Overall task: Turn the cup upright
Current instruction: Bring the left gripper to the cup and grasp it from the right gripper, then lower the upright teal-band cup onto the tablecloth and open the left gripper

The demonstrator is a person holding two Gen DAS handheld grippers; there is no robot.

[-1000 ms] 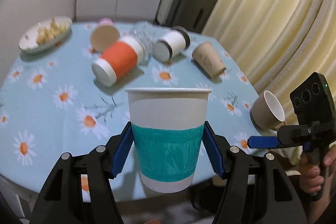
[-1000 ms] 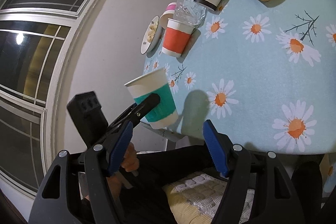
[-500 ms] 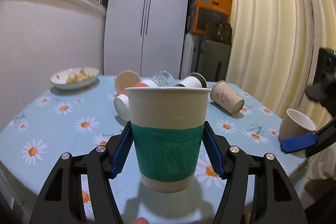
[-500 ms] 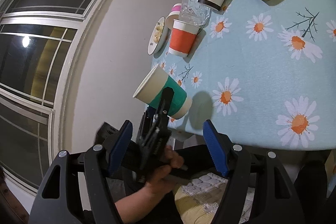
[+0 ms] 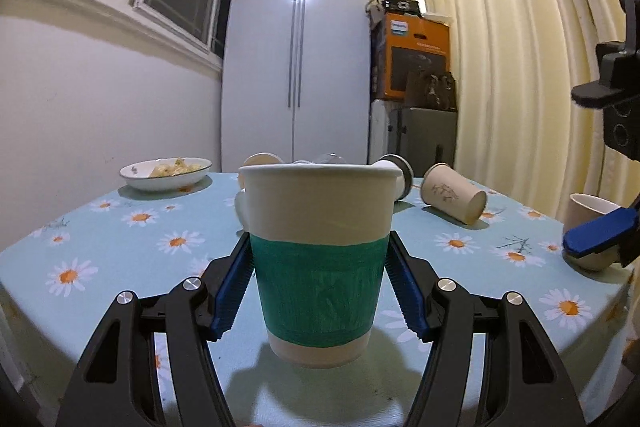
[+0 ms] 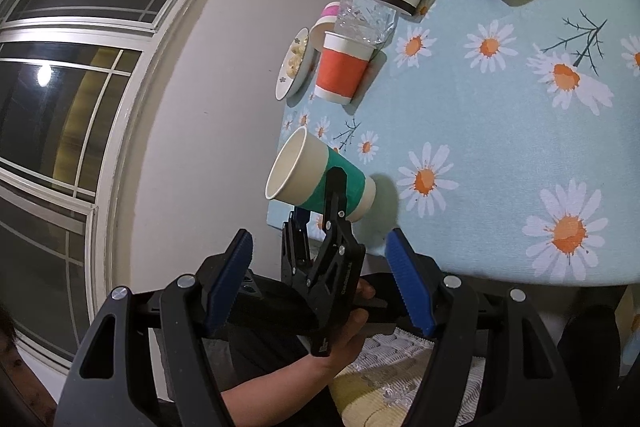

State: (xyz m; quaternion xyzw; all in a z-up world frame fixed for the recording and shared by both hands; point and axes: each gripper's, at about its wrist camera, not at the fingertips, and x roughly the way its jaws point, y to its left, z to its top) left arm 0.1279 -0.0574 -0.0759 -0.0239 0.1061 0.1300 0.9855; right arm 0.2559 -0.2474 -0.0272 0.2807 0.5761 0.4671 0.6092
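Cups (image 6: 342, 69) lie behind green cup (image 5: 318, 263).

Near edge: bare tablecloth (image 5: 120, 251) was seen on both sides of the held cup (image 5: 318, 259).
Far side: crowded by toppled cups (image 6: 342, 69) and a glass (image 6: 366, 13).
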